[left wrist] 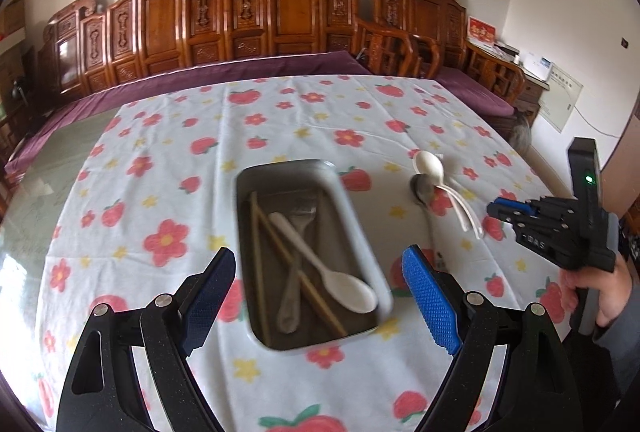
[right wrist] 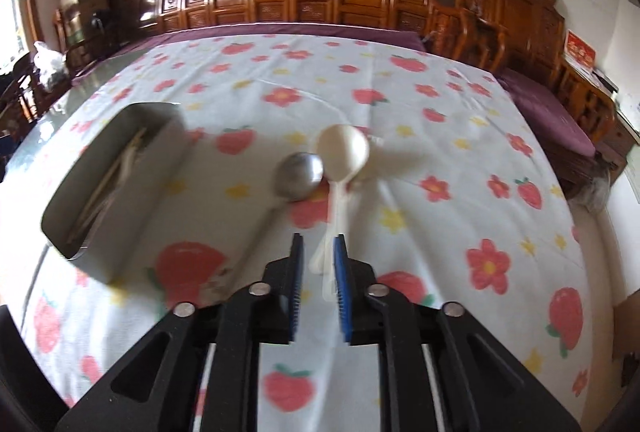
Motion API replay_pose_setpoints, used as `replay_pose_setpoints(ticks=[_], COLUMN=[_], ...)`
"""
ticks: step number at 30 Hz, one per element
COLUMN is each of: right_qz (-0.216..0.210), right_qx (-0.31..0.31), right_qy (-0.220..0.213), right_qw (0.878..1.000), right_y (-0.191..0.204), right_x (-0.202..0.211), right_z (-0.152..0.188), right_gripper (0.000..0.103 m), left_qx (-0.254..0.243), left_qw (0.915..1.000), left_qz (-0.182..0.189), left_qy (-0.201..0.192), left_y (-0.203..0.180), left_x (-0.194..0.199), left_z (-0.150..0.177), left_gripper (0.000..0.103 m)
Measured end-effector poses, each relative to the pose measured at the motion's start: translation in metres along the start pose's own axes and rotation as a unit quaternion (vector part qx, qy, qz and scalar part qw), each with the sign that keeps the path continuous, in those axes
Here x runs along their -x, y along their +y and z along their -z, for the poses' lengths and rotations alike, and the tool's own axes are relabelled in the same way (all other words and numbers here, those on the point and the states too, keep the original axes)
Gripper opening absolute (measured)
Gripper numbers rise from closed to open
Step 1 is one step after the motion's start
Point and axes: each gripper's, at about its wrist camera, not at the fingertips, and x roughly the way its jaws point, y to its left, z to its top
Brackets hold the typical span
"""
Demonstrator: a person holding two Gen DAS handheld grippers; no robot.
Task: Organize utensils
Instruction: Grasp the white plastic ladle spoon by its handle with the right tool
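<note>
The white spoon lies on the table straight ahead of the right hand-held gripper. Its bowl sits at upper centre of the right wrist frame, and its handle runs down the picture toward the narrow gap between the jaws. The pads do not appear to press on it, so the gripper looks empty. A metal spoon lies just to its left, bowls touching, handle slanting down-left. The right hand is nearer.

The left hand-held gripper stands wide and empty over the tray, which already holds chopsticks, a fork and another white spoon. Only the left wrist view shows these contents clearly; only the right shows the handle's line-up.
</note>
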Motion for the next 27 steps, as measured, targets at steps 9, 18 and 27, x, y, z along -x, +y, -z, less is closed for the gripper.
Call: replay_pose_setpoints(ticks=[9,18,27], right_qz=[-0.022,-0.012,-0.018], right_qx=[-0.006,0.027,0.009], right_qy=[0.028,0.062,0.034], right_qw=[0.999,0.998,0.999], right_y=[-0.023,-0.008,-0.021], right_x=[-0.053,-0.09,-0.074], right_z=[-0.019,-0.038,-0.041], right_gripper=[0.025,0.025,0.011], left_qx=[-0.008,-0.014,-0.024], left_qw=[0.9998,0.9995,0.9993], left_qz=[0.012,0.015,0.016], left_qy=[0.014,0.023,0.023], left_y=[-0.025,-0.037,-0.047], left_x=[-0.023,-0.033,-0.032], left_z=[-0.005,-0.003,-0.003], left_gripper=[0.082,0.082,0.082])
